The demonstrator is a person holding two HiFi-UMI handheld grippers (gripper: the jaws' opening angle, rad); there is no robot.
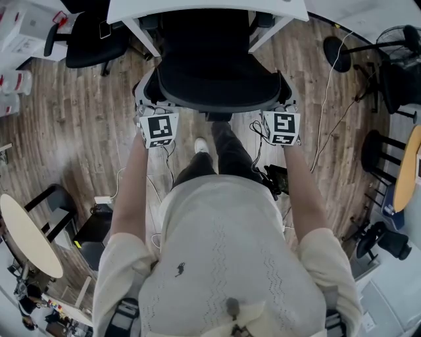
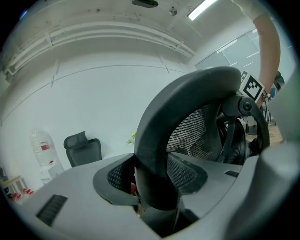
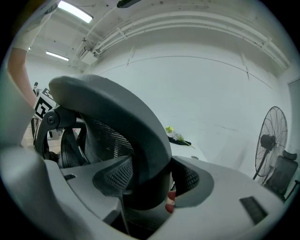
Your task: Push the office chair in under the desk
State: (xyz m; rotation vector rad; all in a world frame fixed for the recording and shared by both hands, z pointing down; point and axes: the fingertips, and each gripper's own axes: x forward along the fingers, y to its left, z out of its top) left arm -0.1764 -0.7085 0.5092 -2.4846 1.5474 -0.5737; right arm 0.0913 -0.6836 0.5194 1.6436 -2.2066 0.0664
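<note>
**Both grippers clamped on the chair's back, seat part-way under the white tabletop**

The black mesh office chair (image 1: 217,66) stands on the wood-plank floor (image 1: 85,118) directly in front of the person. Its backrest faces them, and its front part lies beneath the edge of the white tabletop (image 1: 197,8); the back and rear of the seat are out in the open.

The left gripper (image 1: 152,118) sits at the left end of the backrest's curved upper rim, the right gripper (image 1: 284,118) at the right end. In the left gripper view, the thick black rim (image 2: 187,93) fills the gap between the grey fingers (image 2: 56,201), whose mesh-textured pads press against it on both sides. The right gripper view shows the same: the rim (image 3: 117,108) is pinched between that gripper's fingers (image 3: 243,197). Both sets of fingers stand wide, closed on the chair.

A second black chair (image 1: 92,39) stands at the upper left. A standing fan (image 3: 269,145) is off to the right.
</note>
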